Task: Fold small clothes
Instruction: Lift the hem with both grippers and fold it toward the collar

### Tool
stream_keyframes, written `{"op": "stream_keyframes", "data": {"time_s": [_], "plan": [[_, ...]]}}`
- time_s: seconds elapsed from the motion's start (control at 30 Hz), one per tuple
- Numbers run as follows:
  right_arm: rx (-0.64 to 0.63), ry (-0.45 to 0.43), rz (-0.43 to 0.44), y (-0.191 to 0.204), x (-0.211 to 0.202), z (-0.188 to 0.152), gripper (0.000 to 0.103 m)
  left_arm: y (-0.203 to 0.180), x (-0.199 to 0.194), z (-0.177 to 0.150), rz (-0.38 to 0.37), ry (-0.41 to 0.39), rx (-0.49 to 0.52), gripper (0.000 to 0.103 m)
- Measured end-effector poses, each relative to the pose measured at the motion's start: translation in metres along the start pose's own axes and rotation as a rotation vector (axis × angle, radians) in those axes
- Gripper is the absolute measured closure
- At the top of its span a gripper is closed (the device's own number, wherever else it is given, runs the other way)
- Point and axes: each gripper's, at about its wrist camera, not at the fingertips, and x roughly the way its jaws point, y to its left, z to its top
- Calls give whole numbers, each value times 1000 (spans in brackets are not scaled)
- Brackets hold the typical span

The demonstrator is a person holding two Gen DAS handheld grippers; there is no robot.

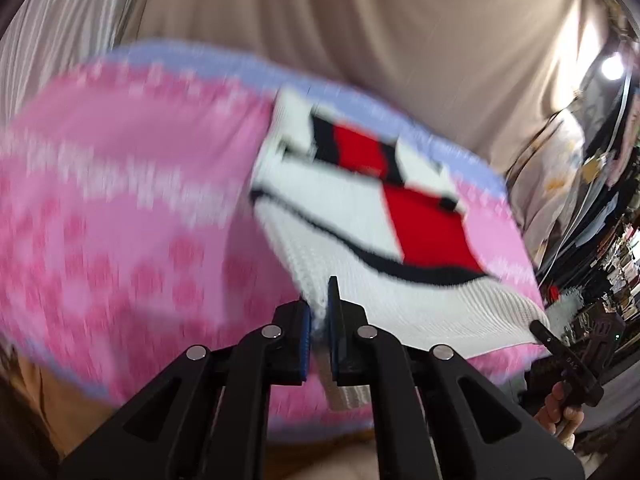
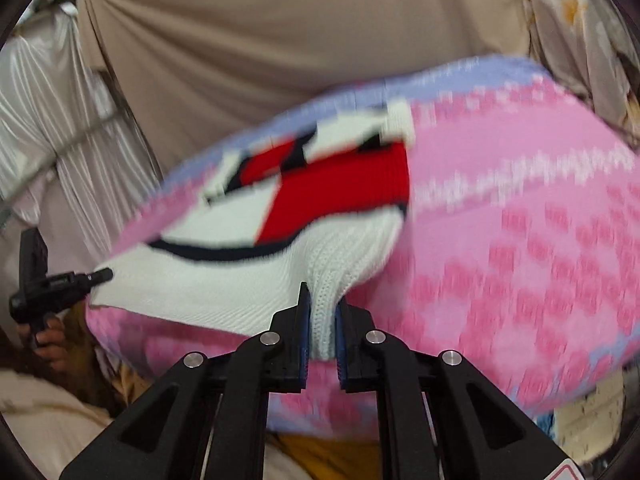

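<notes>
I could read no text anywhere; faint marks on the other gripper's handle point(image 1: 570, 364) at the lower right of my left wrist view stayed illegible.

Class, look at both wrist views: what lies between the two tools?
The white knit garment stretches between the left tool and right tool, above the pink blanket; both views show it.
</notes>
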Motion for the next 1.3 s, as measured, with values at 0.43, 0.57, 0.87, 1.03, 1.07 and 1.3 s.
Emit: {"op": "stream_keyframes", "data": {"time_s": [0.43,0.57,0.87,1.03,1.07,1.3], "plan": [[22,-199,25,-30,131,176,93,-24,122,169,80,-171,21,97],[84,-157,0,-50,195,205,93,-15,183,207,125,-126,-21,97],[183,11,-117,-95,323,210,93,16,304,235,219,26,-89,97],[167,5,-135,-95,322,205,81,32,330,229,214,61,-143,90],[147,-25,-142,-90,305,206,63,35,324,228,191,55,-152,87],[74,-5,-200,-84,194,139,31,42,218,191,200,-51,-73,16]]}}
